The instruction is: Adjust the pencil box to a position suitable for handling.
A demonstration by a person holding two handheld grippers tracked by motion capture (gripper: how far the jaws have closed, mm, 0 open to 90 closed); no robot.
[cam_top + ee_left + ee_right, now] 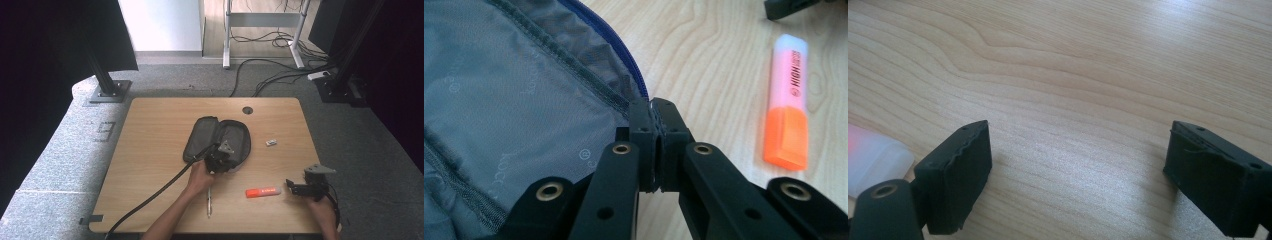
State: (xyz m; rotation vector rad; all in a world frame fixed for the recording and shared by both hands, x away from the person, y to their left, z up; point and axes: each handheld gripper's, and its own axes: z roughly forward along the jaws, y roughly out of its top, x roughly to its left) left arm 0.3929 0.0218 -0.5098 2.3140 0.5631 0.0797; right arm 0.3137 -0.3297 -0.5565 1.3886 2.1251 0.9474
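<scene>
Here, an open dark pencil case (217,137) lies near the middle of a wooden table (155,150), its two halves spread side by side, with the long axis running from about 7 o'clock to 1 o'clock in the high view. The left gripper (220,159) sits at the case's near edge, at roughly 6 o'clock of it, with its jaws pressed together on the rim of the case; in the left gripper view the closed tips (655,117) meet right at the blue zip edge beside the grey lining (514,100). What exactly is pinched there, fabric or zip, is hard to make out, and the hand covers the case's near end from above. An orange highlighter (263,192) lies at 4 o'clock of the case, well apart from it, its length pointing roughly 3 to 9 o'clock. The right gripper (300,189) rests just beside the highlighter's right end, jaws wide apart over bare wood with nothing between them; its own view cuts the highlighter (873,155) off at the left edge. A pen (209,201) lies near the left forearm, pointing 12 to 6 o'clock, and a small white eraser (271,142) sits at 3 o'clock of the case.
</scene>
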